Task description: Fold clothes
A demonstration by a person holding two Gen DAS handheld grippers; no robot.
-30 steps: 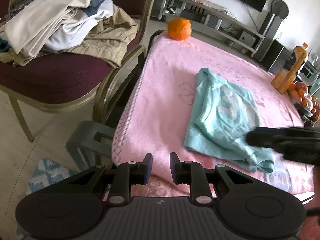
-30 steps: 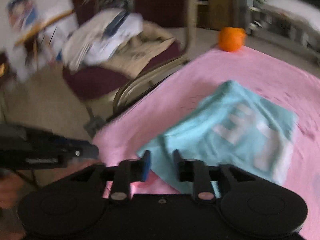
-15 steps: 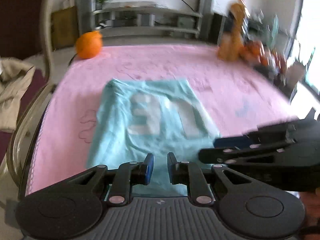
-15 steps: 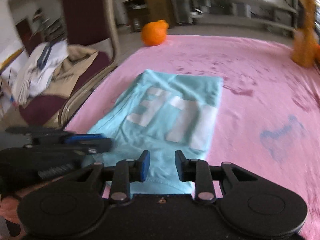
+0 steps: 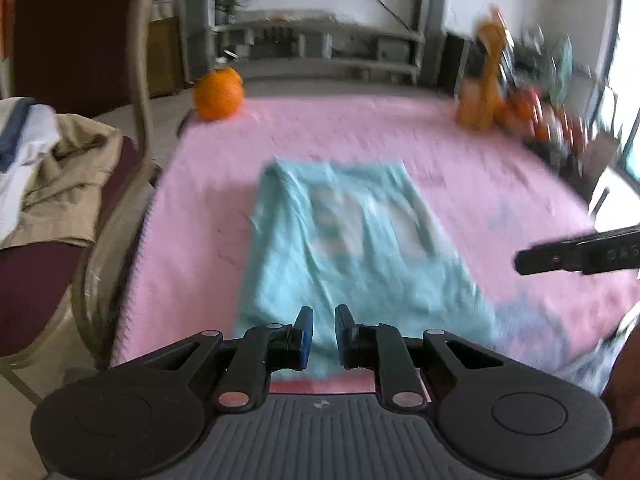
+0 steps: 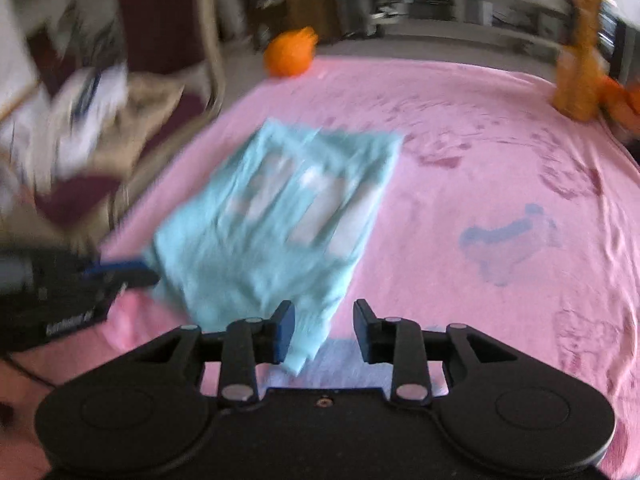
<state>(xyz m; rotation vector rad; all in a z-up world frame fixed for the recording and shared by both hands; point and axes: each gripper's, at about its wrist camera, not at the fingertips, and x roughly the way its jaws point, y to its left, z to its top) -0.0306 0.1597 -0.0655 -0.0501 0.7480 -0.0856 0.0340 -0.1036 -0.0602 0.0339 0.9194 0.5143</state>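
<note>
Lying flat on the pink blanket point(image 5: 460, 168) that covers the counter, the folded light-blue T-shirt point(image 5: 344, 248) shows pale printed blocks on its upper face and sits toward the left half of the cloth, its near edge close to the front of the counter. The left gripper point(image 5: 320, 334) hangs over that near edge with its fingers point(image 5: 303, 336) set to a narrow gap; fabric shows behind the gap, but nothing is pinched between them. The right gripper point(image 6: 323, 330) is at the shirt's near right corner, its fingers point(image 6: 285, 330) opening, with a gap wider than the left's; the corner of the shirt lies below the left one and no cloth is pressed between them. From the left wrist camera a finger of the right gripper reaches in from the right edge, above bare blanket and apart from the shirt. An orange point(image 5: 219, 94) sits at the far left corner of the blanket and an orange bottle point(image 5: 486, 76) stands at the far right, beside blurred fruit. Left of the counter, a maroon chair point(image 5: 52, 208) carries a heap of beige and white clothes point(image 5: 44, 176).
</note>
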